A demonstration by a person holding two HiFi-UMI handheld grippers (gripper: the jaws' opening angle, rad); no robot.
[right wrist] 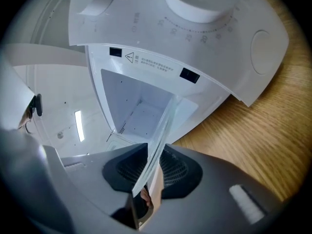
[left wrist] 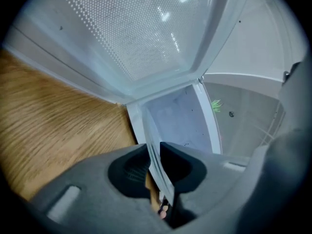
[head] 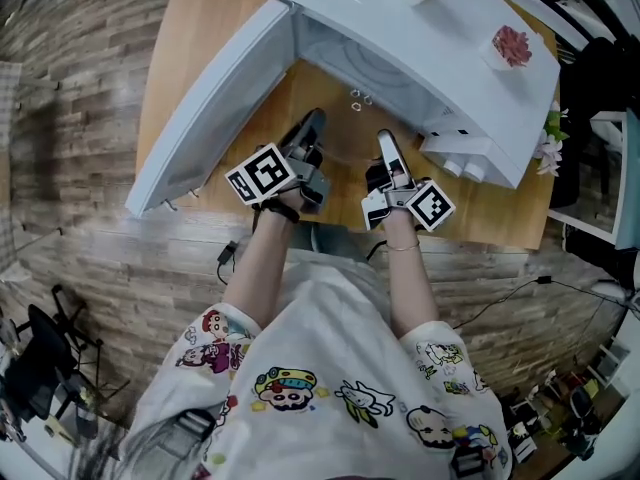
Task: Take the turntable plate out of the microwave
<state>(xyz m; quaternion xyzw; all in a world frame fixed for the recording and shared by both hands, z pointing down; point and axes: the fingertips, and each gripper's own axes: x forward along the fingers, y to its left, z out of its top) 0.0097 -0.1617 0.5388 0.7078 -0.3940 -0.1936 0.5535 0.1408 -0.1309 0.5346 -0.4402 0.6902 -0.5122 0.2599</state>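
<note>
Two grips, opposite rims: left gripper [left wrist: 157, 167] and right gripper [right wrist: 151, 169] each have their jaws narrow, pinched on the glass turntable plate [right wrist: 163, 126], probably to carry it level and balanced; plate sits at the microwave [head: 430, 48] mouth, over the table [head: 190, 28] near edge; door [head: 215, 98] is swung wide for clearance

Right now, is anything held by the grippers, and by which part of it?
The glass turntable plate, by its rim: the jaws of the left gripper pinch one side, those of the right gripper the opposite side.
</note>
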